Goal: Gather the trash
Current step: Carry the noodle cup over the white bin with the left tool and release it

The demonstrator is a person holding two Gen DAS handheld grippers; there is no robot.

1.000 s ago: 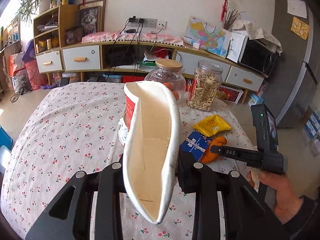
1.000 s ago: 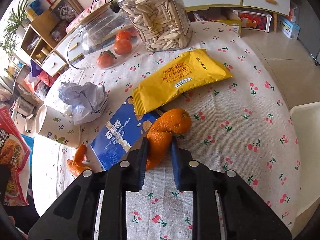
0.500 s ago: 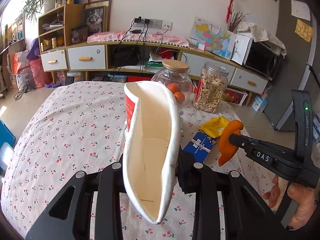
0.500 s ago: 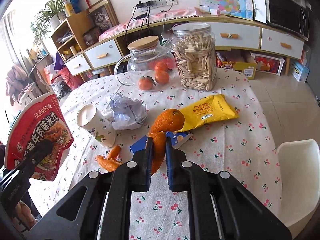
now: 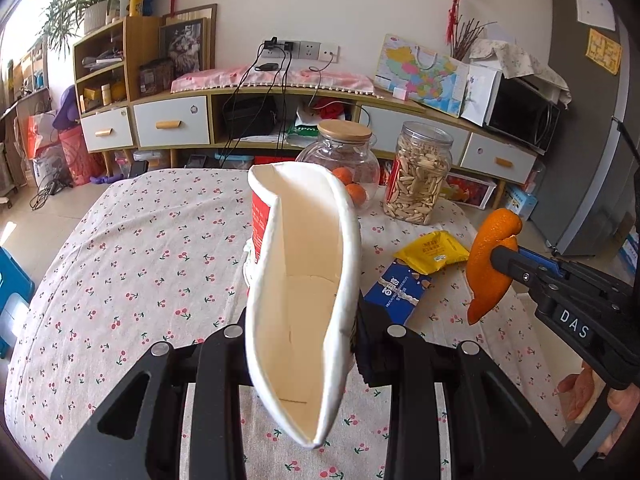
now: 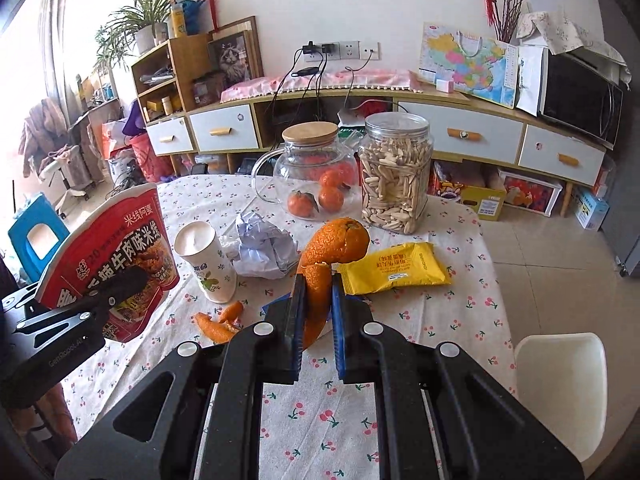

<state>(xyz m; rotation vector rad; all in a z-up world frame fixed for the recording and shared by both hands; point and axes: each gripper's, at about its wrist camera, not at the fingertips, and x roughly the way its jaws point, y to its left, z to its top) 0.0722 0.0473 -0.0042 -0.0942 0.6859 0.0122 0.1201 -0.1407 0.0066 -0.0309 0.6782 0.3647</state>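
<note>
My left gripper (image 5: 300,320) is shut on a squashed red noodle tub (image 5: 304,280), its open mouth facing the camera; it also shows in the right wrist view (image 6: 116,256). My right gripper (image 6: 318,292) is shut on a large orange peel (image 6: 332,248) and holds it above the table; it also shows in the left wrist view (image 5: 490,260), right of the tub. On the table lie a yellow wrapper (image 6: 394,268), a blue wrapper (image 5: 398,286), a crumpled paper ball (image 6: 264,250), a paper cup (image 6: 206,260) and small peel pieces (image 6: 218,322).
A glass jar with oranges (image 6: 316,176) and a plastic jar of seeds (image 6: 394,176) stand at the table's (image 5: 132,264) far side. A white chair (image 6: 560,380) is at the right. A blue stool (image 6: 34,236) is at the left. A sideboard (image 6: 400,120) lines the wall.
My right gripper has lifted the orange peel off the table and raised it, level with the tub. The left gripper has kept hold of the tub, lifting slightly.
</note>
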